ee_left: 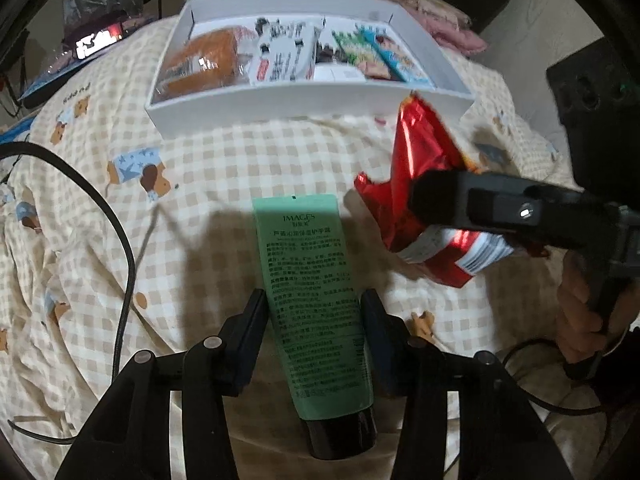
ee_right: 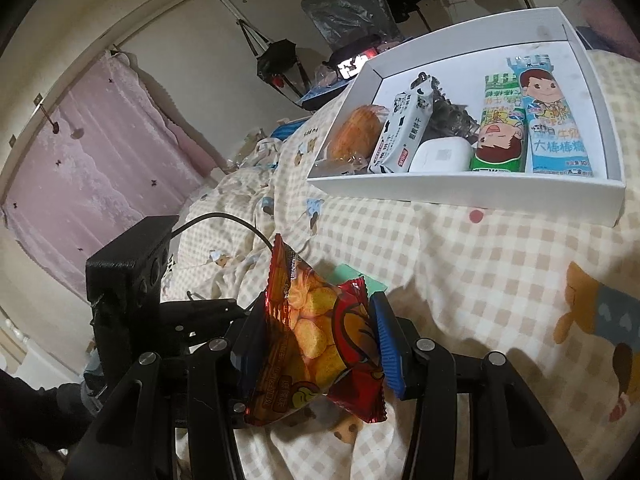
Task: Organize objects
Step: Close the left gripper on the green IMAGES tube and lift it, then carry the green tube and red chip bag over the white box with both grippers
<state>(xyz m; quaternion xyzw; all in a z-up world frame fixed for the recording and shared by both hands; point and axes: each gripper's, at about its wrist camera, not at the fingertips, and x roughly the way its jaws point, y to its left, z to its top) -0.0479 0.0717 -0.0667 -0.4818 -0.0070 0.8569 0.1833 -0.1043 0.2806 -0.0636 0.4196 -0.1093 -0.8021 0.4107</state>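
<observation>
The left claw [ee_left: 314, 320] has its pads against both sides of a green plastic tube with a black cap [ee_left: 316, 300], which lies lengthwise on the checked cream bedsheet printed with bears [ee_left: 220, 160], cap end toward the camera. The right claw [ee_right: 316, 344] grips a red foil snack bag [ee_right: 316, 340], held off the bed just beside the tube's far end. Beyond both, a shallow white cardboard tray [ee_left: 280, 108] rests on the bed and holds an orange wrapped bun [ee_right: 354, 132], a black-and-white packet [ee_right: 404, 132], a white pouch [ee_right: 440, 156], and green [ee_right: 498, 128] and blue [ee_right: 554, 120] cartoon-printed packets, side by side.
</observation>
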